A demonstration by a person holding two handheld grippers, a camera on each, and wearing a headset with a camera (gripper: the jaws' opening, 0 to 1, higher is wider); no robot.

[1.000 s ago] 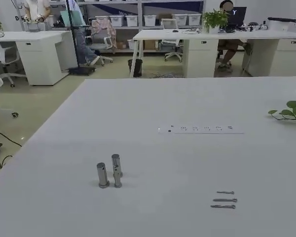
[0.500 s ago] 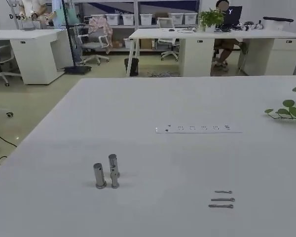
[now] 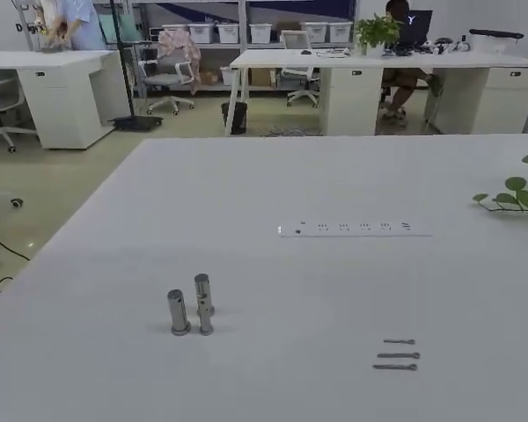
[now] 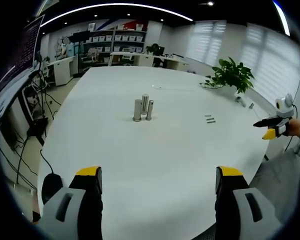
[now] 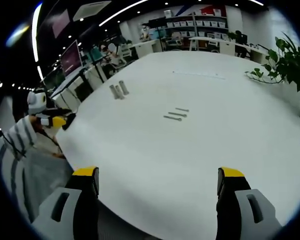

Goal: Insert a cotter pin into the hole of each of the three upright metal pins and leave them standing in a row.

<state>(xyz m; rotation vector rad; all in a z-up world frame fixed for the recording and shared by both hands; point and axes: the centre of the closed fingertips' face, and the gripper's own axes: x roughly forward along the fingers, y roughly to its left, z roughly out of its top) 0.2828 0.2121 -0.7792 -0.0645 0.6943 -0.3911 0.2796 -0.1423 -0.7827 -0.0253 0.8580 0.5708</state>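
Left gripper [image 4: 157, 182]: jaws spread wide. Three metal pins [image 4: 142, 108] upright, clustered, 12 o'clock, well apart from jaws. Right gripper [image 5: 159, 181]: jaws spread wide. Three cotter pins [image 5: 174, 114] flat on table [image 3: 334, 281], 12 o'clock, well apart; metal pins farther, 11 o'clock.

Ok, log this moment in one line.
left hand-held gripper: open | right hand-held gripper: open | metal pins: three upright | cotter pins: three loose

Small parts barely resolved
Far ahead of the fingers [image 4: 89, 176] of the left gripper [image 4: 155, 177], the cotter pins [image 4: 209, 119] cannot be counted; one metal pin [image 3: 202, 287] is partly hidden behind another.
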